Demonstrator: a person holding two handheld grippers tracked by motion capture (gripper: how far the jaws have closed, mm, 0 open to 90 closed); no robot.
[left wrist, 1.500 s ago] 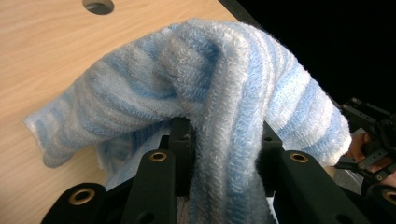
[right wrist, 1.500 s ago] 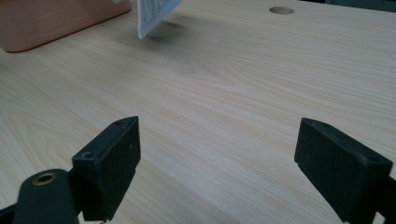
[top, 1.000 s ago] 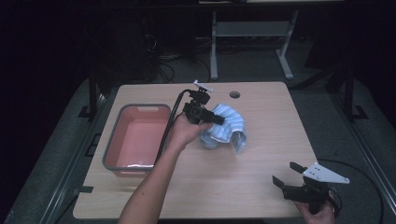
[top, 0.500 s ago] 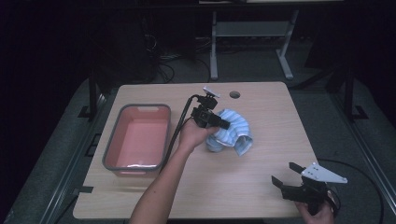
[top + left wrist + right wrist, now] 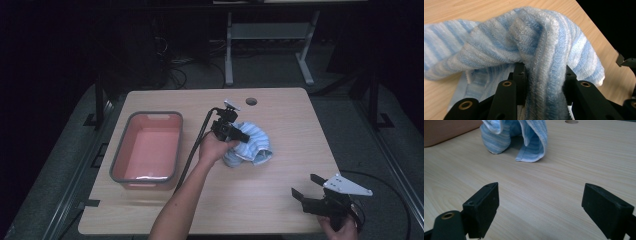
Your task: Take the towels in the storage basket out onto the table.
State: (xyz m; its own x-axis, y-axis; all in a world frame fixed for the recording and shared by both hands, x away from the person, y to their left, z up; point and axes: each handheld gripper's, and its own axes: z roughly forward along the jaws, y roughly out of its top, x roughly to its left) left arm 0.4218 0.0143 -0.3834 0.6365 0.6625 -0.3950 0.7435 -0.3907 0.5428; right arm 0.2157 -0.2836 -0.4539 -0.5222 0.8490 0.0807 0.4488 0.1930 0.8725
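Observation:
A blue and white striped towel (image 5: 252, 145) lies bunched near the middle of the wooden table (image 5: 280, 200). My left gripper (image 5: 239, 135) is shut on a thick fold of the towel (image 5: 544, 82), which drapes over both jaws in the left gripper view. Its lower edges (image 5: 529, 142) touch the tabletop. My right gripper (image 5: 306, 189) rests low at the table's front right corner, jaws wide open with nothing between them (image 5: 540, 205), well short of the towel.
A pink tub with a grey rim (image 5: 146, 149) stands on the left part of the table. A round cable hole (image 5: 251, 101) sits near the far edge. A metal stand (image 5: 270, 40) is on the floor beyond the table.
My left gripper has carried the towel down and toward the near right, so the cloth now rests lower on the table. The right gripper has stayed put.

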